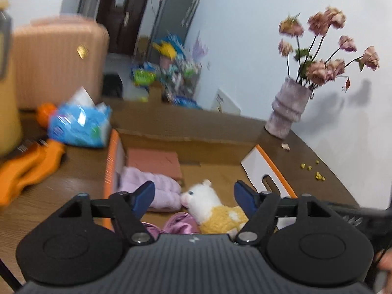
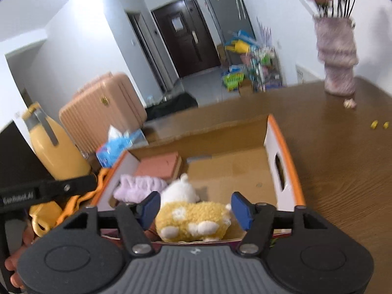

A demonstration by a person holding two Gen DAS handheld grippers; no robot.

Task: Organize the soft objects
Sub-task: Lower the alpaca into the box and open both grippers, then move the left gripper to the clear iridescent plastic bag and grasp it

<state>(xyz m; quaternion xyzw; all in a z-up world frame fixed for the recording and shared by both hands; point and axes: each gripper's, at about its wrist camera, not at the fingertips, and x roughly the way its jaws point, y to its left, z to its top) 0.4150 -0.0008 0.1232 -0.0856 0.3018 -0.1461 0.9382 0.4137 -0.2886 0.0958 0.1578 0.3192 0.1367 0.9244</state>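
- On the brown wooden table [image 2: 330, 171] sits an open cardboard box [image 2: 281, 147] with orange-edged white flaps, and both my grippers hang over its near end.
- My left gripper [image 1: 194, 197] has its blue pads spread wide, holding nothing.
- My right gripper [image 2: 196, 207] is likewise spread wide, its pads on either side of the plush toy [image 2: 191, 215] without touching it.
- That white and yellow plush toy lies inside the box, near its front edge.
- A lilac fluffy cloth [image 1: 156, 186] lies just left of the toy, against the left wall of the box.
- A pink flat pad [image 1: 154, 163] lies farther back, behind the cloth.
- A shiny pink item [image 1: 178, 224] shows nearest me in the left view; I cannot tell what it is.
- Left of the box are a blue tissue pack [image 1: 78, 122] and a yellow bottle [image 2: 56, 147].
- Far right stands a vase of pink flowers [image 1: 289, 107].
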